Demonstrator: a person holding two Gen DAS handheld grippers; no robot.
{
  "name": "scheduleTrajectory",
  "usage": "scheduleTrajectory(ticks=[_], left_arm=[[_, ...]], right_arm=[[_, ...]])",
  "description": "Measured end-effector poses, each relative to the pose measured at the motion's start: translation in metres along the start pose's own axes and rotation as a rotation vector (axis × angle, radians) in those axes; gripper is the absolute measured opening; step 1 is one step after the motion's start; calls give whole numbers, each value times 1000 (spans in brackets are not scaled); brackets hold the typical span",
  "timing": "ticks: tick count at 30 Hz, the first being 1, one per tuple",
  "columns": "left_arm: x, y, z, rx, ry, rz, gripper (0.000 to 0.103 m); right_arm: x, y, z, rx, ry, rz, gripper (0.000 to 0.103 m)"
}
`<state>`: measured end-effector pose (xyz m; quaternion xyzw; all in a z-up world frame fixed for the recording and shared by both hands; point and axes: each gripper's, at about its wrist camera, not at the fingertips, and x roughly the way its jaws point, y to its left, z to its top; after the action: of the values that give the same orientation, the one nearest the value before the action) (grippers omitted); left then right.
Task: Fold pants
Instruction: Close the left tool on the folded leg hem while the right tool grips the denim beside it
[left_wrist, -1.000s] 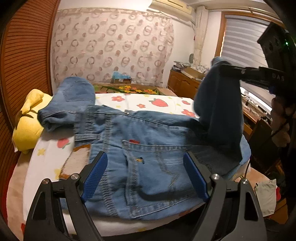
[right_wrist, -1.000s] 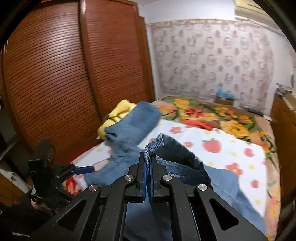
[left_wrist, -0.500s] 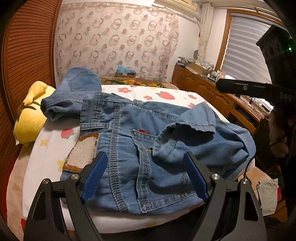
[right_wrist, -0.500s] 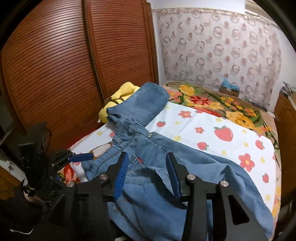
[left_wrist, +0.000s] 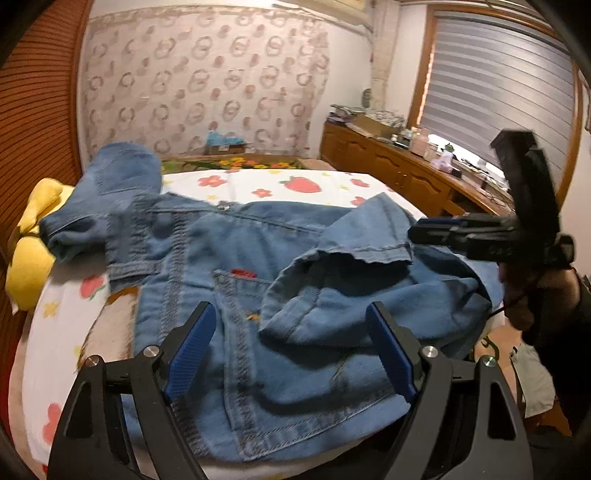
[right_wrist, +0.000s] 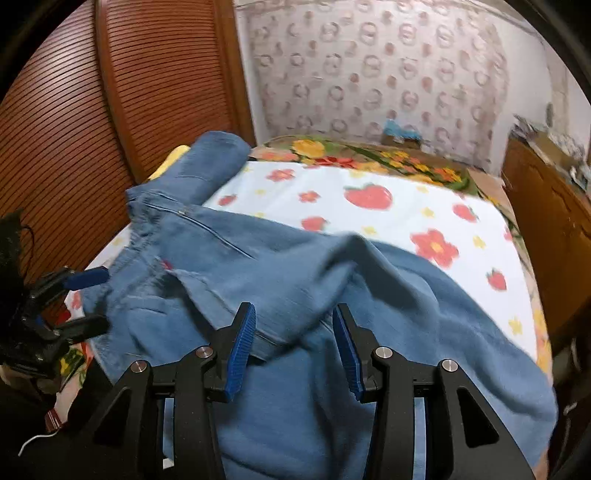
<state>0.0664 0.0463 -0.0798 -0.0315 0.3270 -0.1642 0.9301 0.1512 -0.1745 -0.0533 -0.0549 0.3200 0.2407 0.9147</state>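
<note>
Blue denim pants (left_wrist: 236, 280) lie spread across the bed, also seen in the right wrist view (right_wrist: 295, 273). One leg end (left_wrist: 354, 254) lies loosely folded back over the seat; the other leg (left_wrist: 110, 184) runs up to the far left. My left gripper (left_wrist: 291, 354) is open and empty above the near edge of the pants. My right gripper (right_wrist: 293, 343) is open and empty over the folded leg, and shows at the right of the left wrist view (left_wrist: 436, 229). The left gripper shows at the left of the right wrist view (right_wrist: 81, 295).
The bed has a white sheet with strawberries and flowers (right_wrist: 369, 199). A yellow plush toy (left_wrist: 29, 243) lies at the bed's left side. A ribbed wooden wardrobe (right_wrist: 110, 92) stands on the left. A wooden dresser (left_wrist: 399, 173) with clutter runs along the right.
My right gripper opened and let the pant leg drop onto the seat of the pants, then drew back. The left gripper stayed open and shifted slightly.
</note>
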Motion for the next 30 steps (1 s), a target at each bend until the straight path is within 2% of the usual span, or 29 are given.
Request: scheduleTrajectory(ticks=[3,6,13,20,24,25,26,30], left_arm=[[4,-4,4,15,9,-16,69],[10,-7,9,28,22,-28,59],[34,-9,10,53,88,-3,55],[45,-5,-1,45,126,19,54],[47,-7,0,45,118,26,54],[47,-8,1,44,113,25,53],[45,-9,1,43,104,16,46],[39,-15,0,64,86,-13,38]], right_arm=[[6,-10,-7,51,1,24,46],[15,-9,-8,41,1,-16,46],[45,-8,-17,8,32,-81,47],[47,-2,-33,6,-33,-105,49],[54,-1,-36,-18,-31,-129,49],[53,-3,-38,-14,-32,-125,49],[51,-6,-39,-10,-33,-121,49],[48,-9,-41,-7,-34,-118,49]])
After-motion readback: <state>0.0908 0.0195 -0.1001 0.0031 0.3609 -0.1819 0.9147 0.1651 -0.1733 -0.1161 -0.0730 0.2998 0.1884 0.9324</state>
